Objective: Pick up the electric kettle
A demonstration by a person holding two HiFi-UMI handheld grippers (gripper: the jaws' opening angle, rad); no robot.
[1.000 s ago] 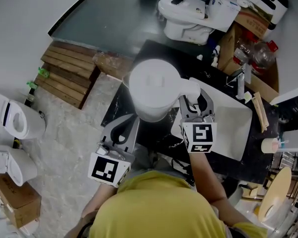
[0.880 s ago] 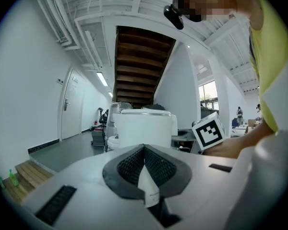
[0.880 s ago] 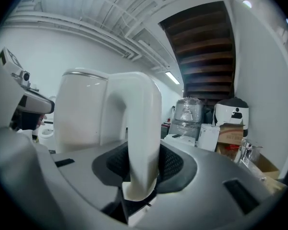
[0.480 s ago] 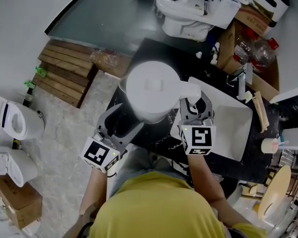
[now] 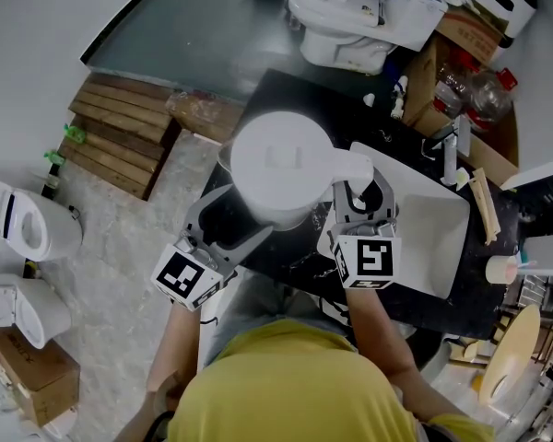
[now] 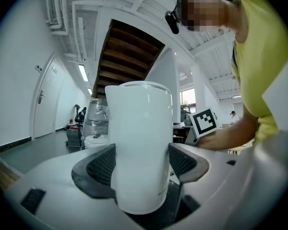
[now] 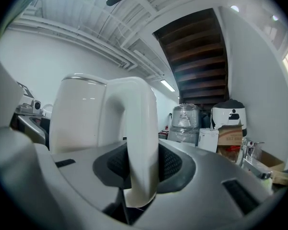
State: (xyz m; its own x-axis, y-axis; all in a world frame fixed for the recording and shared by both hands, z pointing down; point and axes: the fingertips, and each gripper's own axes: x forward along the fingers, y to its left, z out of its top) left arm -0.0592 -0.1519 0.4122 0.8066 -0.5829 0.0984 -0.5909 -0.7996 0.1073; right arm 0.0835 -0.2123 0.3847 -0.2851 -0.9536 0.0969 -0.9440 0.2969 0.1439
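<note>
Right gripper (image 7: 141,164): pads clamped on the handle (image 7: 141,128), narrowed from wide a second ago.
Left gripper (image 6: 141,169): jaws opening from shut, now wide, astride the lower body; no pressing seen.
Electric kettle (image 5: 281,168): upright; body between the left jaws, handle between the right.
Counter (image 5: 300,247): beneath the kettle.
Finding: hold made; lift judged next.

Wears plain yellow short-sleeved T-shirt (image 5: 286,389), filling head view at 6 o'clock. Shows bare forearms (image 5: 380,330) past the sleeve hems. Carries small black camera (image 6: 172,19) on dark head strap, at 1 o'clock in left gripper view; shirt there at 3 o'clock.
</note>
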